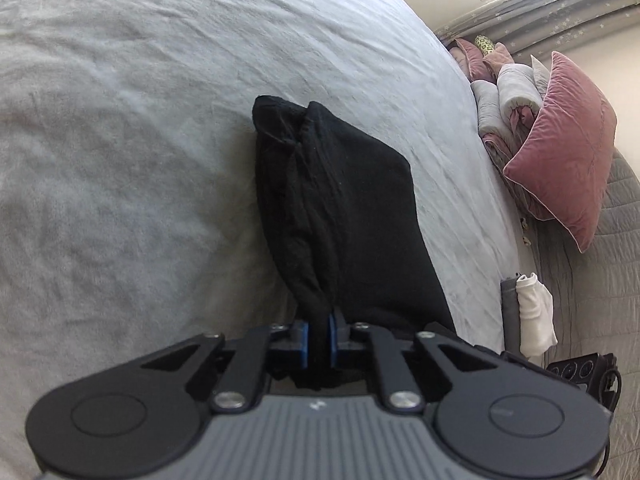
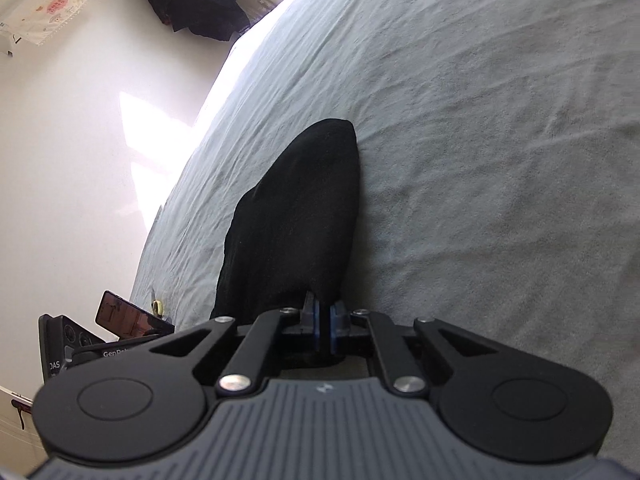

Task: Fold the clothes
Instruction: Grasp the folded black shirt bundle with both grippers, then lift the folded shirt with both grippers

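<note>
Partly hidden black garment [image 1: 340,208] pinched in left gripper [image 1: 319,338] and right gripper [image 2: 323,330] fingers.

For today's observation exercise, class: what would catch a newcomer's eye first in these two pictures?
First, the black garment, stark against the pale grey bedspread in the middle of both views. Each hand-held gripper is shut on its near edge: the left hand-held gripper and the right hand-held gripper. Next, the pink cushion stands propped at the bed's far right.
</note>
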Demonstrator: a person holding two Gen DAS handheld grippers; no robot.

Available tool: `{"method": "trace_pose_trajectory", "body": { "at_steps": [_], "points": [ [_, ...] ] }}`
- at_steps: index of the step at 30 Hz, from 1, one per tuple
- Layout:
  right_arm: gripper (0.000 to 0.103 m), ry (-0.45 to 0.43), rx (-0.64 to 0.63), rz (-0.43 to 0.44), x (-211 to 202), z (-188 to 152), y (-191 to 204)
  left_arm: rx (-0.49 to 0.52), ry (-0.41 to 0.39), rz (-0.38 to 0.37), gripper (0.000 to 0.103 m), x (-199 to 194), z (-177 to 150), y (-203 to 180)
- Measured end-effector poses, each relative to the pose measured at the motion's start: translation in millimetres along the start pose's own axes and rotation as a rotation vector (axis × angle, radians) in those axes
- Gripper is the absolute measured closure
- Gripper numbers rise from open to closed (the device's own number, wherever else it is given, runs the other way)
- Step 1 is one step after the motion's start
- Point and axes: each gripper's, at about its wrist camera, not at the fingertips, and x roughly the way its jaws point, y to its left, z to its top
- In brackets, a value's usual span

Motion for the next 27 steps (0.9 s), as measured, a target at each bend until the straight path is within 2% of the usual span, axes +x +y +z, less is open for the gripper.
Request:
{"method": "trace_pose_trajectory", "body": {
  "at_steps": [9,14,17,19,23,24,25,27],
  "points": [
    [0.097,0.043,-0.056,-0.037,-63,-1,-17,-0.006,0.072,-0.060,0.094,0,-70,-34],
    [0.096,0.038,-0.046,-0.089,-79,-12,-35,0.042,0.113,-0.041,0.093,20,-89,-42],
    [0.088,0.014,-0.063,-0.161,-83,-20,-37,0.092,0.128,-0.005,0.090,25,-94,-39],
    [0.088,-0.008,-0.095,-0.232,-87,-24,-35,0.120,0.139,-0.004,0.085,21,-96,-34],
    [0.088,-0.047,-0.116,-0.257,-96,-30,-33,0.190,0.137,-0.013,0.073,-1,-94,-26],
    [0.085,-0.058,-0.118,-0.256,-99,-31,-32,0.211,0.126,-0.014,0.068,-9,-93,-24],
    [0.070,-0.072,-0.119,-0.258,-102,-34,-31,0.231,0.109,-0.017,0.066,-17,-90,-22],
    [0.047,-0.111,-0.128,-0.264,-106,-41,-27,0.272,0.064,-0.025,0.062,-33,-83,-18]
  ]
}}
